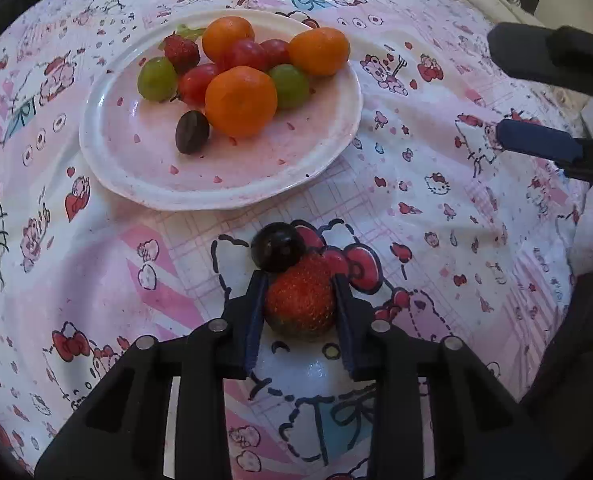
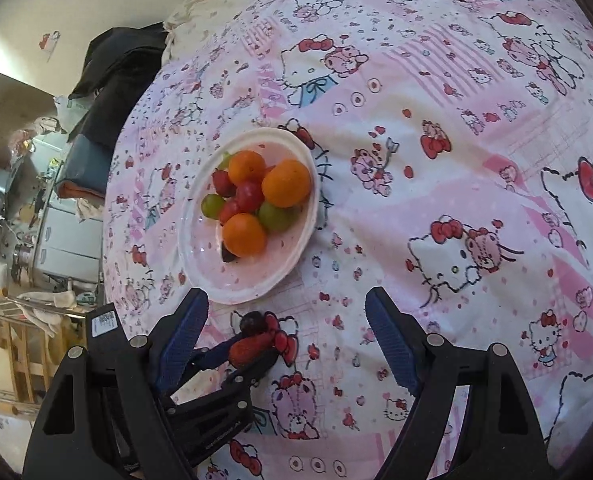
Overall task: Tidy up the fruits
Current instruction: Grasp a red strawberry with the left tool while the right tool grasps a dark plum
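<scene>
Left gripper (image 1: 299, 304) clamping a strawberry (image 1: 299, 307) between its jaws, low over the cloth; long axis running along the fingers, tip pointing forward, touching a dark grape (image 1: 278, 247) just ahead. Right gripper (image 2: 286, 334) hovering with jaws spread wide, holding nothing. Plate (image 1: 328, 148) sitting beyond, carrying oranges (image 1: 241, 101), grapes, tomatoes, another strawberry. Pink cartoon-print sheet (image 2: 436, 92) covering the surface; cluttered room showing past its left edge. Bare cloth lying right of plate.
</scene>
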The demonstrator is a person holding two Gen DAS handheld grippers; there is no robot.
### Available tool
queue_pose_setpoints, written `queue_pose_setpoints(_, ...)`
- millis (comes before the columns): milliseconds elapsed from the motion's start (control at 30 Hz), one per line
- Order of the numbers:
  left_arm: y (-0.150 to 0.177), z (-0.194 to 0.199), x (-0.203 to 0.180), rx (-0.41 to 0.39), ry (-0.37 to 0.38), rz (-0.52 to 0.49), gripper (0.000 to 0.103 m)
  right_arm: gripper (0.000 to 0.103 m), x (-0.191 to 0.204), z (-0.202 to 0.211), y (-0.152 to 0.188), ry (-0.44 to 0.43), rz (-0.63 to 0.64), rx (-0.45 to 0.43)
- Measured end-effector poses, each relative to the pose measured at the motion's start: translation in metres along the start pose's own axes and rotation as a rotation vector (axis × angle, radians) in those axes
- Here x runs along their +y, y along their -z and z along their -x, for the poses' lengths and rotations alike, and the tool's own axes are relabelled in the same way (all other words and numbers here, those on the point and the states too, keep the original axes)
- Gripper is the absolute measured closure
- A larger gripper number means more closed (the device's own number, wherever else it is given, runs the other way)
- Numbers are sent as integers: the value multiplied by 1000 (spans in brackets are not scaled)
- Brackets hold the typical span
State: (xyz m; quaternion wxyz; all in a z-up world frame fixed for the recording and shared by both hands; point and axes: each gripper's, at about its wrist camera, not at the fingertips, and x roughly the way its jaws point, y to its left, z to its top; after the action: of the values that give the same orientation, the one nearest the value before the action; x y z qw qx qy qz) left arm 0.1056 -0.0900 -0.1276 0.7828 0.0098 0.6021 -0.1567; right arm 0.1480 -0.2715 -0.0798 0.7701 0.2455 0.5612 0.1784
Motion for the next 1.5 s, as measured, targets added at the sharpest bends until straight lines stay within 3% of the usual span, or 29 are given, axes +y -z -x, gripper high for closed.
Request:
queue_pose_setpoints(200,7,23,9,-5,39,35,76,20,5,0,0,-5,16,-5)
queue_pose_setpoints(367,14,55,25,-33,-27,60,76,20,9,-2,3,3,36,5)
queue_pose_setpoints(433,17,65,37,-27,-89,104,76,20,12,-6,5,11,47,14)
queue_pose_setpoints(500,19,78,59,-48,-91,184,76,20,15,-11,8,15,63,28)
queue_pose_setpoints(633,28,99,84,-105,-162,277,76,20,34,-26,16,97,196,51)
queue_pose_setpoints(733,33,104,100,-129,-168,362,76,21,50,-41,24,173,320,65)
queue_pose_setpoints(867,36,105,104,-139,-197,386,76,30,59,-69,35,181,385,143)
queue_pose_setpoints(1000,37,101,102,-132,-200,371,75,37,70,-93,48,237,475,185)
queue_pose_setpoints(1133,35,98,94,-131,-184,331,76,51,81,-109,57,243,532,219)
queue_pose_setpoints(1200,34,99,90,-138,-195,311,76,60,87,-114,60,248,557,219)
queue_pose_setpoints(1400,31,101,90,-151,-199,315,76,63,96,-129,60,305,601,209)
queue_pose_setpoints(1500,30,99,89,-148,-198,315,76,76,99,-130,59,321,613,197)
